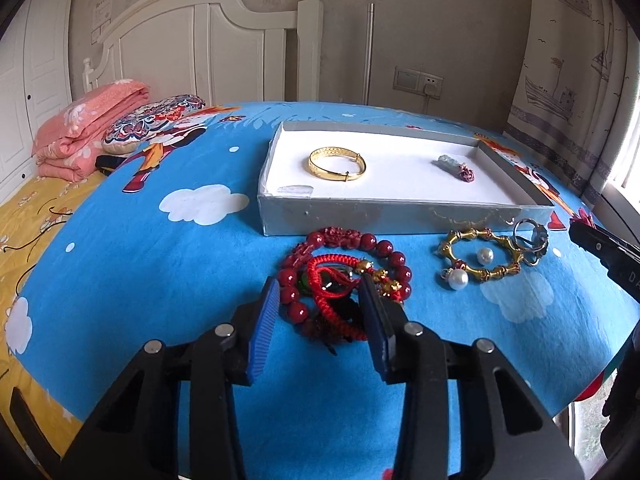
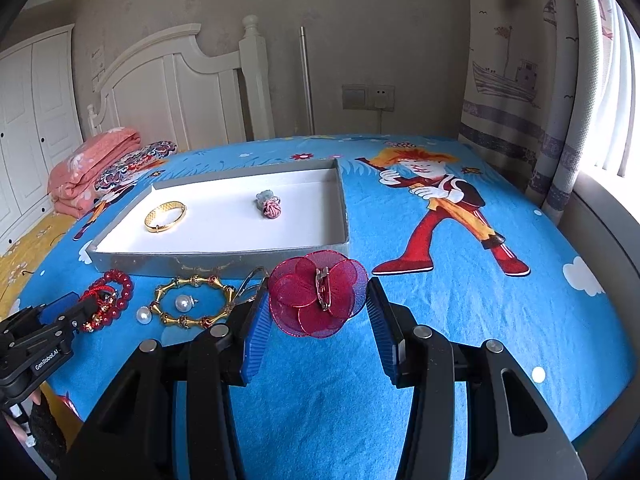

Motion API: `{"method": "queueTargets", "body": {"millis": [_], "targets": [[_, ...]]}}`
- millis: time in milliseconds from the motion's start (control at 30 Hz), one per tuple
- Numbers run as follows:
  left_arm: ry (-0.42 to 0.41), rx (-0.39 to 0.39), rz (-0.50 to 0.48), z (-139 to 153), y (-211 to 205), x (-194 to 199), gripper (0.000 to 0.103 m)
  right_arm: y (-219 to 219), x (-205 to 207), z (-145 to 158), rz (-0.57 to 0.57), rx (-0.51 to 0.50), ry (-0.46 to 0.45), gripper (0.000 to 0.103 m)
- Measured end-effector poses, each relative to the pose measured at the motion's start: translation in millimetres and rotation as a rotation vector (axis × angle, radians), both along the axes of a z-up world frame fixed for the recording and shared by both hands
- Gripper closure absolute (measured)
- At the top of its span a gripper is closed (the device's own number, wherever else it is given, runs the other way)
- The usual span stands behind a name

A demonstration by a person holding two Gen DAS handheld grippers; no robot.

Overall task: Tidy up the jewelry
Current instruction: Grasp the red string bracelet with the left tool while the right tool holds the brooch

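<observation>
On the bed, my working surface is a blue cartoon sheet (image 2: 460,312), with a folded pink blanket (image 1: 86,128) and a patterned cushion (image 1: 154,118) lying by the white headboard (image 1: 192,44). Near the middle of the sheet I see a shallow grey box (image 1: 360,214) with a white lining; inside it lie a gold bangle (image 1: 337,163) toward one end and a small knotted charm (image 1: 456,166) toward the other, well apart. Just in front of the box wall the rest of the jewelry sits on the sheet. My left gripper (image 1: 320,300) hovers low over a red bead bracelet (image 1: 352,258) tangled with a red cord bracelet (image 1: 338,294), its blue pads apart on either side of the cord and not clamped on anything. Beside that pile is a gold bamboo-link bracelet (image 1: 480,256), with one pearl earring (image 1: 485,256) inside its loop, another pearl earring (image 1: 457,279) just outside it, and a silver ring (image 1: 532,240) touching its far side. My right gripper (image 2: 318,304) has its fingers apart around a red gauze flower brooch (image 2: 318,294), pin side up; I cannot tell whether the pads touch the petals.
</observation>
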State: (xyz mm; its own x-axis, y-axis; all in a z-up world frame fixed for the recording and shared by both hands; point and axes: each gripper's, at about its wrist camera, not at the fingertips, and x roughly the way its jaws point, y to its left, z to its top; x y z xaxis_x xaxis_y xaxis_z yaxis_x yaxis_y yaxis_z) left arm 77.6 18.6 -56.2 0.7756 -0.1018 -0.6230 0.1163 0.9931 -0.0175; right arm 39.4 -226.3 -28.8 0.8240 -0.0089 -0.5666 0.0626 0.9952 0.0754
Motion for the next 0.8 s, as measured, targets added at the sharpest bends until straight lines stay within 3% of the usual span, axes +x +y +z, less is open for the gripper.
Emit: {"method": "queueTargets", "body": {"millis": [33,67,133,400,800], "targets": [[-0.004,0.021,-0.005,-0.2,-1.4,-1.2,0.074,0.4,0.2,-0.6,0.000,-0.001,0.002,0.059],[-0.011,0.032,-0.007,0.1,-1.8,-2.8,0.086,0.5,0.2,-1.1,0.000,0.000,0.002,0.059],[-0.026,0.025,-0.007,3.7,0.0,-7.2,0.096,1.2,0.2,-1.4,0.003,-0.002,0.001,0.059],[-0.121,-0.021,-0.056,34.4,-3.5,-29.8,0.096,4.8,-3.0,2.5,0.008,-0.002,-0.017,0.059],[-0.165,-0.074,-0.069,58.8,-3.9,-43.8,0.096,25.7,-22.3,18.5,0.070,-0.017,-0.052,0.059]]}}
